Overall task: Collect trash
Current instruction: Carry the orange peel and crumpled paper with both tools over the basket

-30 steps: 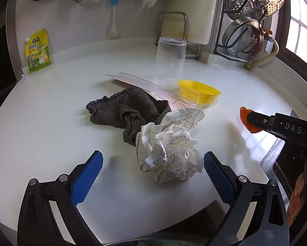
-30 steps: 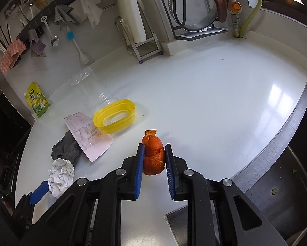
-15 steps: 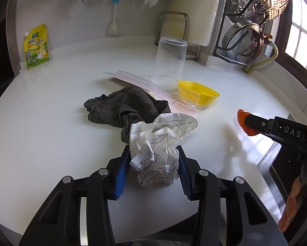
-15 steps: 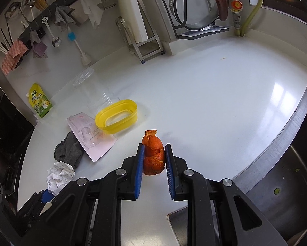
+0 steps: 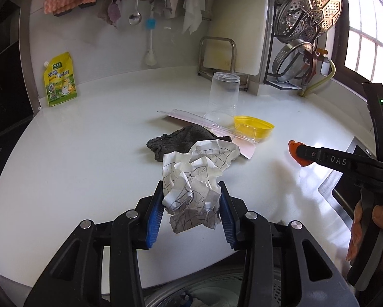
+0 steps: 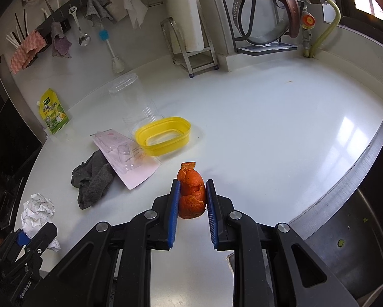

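White kitchen counter (image 5: 89,138) all around: crumpled paper (image 5: 194,192) is pinched between the left gripper (image 5: 191,208) pads, lifted off the surface, apparently above a bin at the near edge. Orange peel (image 6: 191,192) is clamped upright in the right gripper (image 6: 191,204).

Cloth (image 6: 92,179) left of tub (image 6: 163,135) — cup (image 6: 133,102) (upright) behind
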### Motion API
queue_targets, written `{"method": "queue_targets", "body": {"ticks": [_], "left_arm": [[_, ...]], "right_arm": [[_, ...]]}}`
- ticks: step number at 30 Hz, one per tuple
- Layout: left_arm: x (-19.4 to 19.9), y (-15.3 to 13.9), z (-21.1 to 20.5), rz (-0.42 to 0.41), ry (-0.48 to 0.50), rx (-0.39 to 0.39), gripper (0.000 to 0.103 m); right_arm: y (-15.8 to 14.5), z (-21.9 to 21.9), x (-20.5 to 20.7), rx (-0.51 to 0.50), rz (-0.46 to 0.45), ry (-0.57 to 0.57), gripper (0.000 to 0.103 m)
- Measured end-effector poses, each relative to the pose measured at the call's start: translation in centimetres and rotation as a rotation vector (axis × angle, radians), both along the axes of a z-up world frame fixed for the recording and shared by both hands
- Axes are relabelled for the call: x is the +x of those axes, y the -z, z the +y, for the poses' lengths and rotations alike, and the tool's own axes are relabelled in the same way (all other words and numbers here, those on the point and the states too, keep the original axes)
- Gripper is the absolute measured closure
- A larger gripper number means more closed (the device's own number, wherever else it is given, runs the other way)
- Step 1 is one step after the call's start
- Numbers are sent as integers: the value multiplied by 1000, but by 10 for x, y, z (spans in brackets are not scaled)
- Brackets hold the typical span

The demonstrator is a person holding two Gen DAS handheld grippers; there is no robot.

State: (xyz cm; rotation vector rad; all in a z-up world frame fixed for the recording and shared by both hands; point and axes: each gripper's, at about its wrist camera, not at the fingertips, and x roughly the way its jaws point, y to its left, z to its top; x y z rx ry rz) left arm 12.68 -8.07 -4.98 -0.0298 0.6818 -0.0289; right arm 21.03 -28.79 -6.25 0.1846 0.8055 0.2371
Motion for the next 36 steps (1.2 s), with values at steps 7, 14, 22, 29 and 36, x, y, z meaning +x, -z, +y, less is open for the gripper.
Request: {"method": "queue_targets", "body": {"ticks": [7, 14, 22, 29, 36], "left_arm": [[-33, -11, 19, -31, 41, 3, 63], [-66, -1, 25, 0, 120, -1, 63], [-101, 19, 23, 45, 182, 29, 63], [-123, 28, 26, 63, 203, 38, 63], [-137, 45, 25, 110, 223, 47, 63]], "right_arm": [[-9, 21, -56, 21, -59, -18, 83], [3, 34, -143, 56, -53, 17, 83], [34, 41, -229, 39, -4, 103, 83], [43, 51, -259, -17, 5, 106, 83], [52, 60, -267, -32, 12, 106, 83]]}}
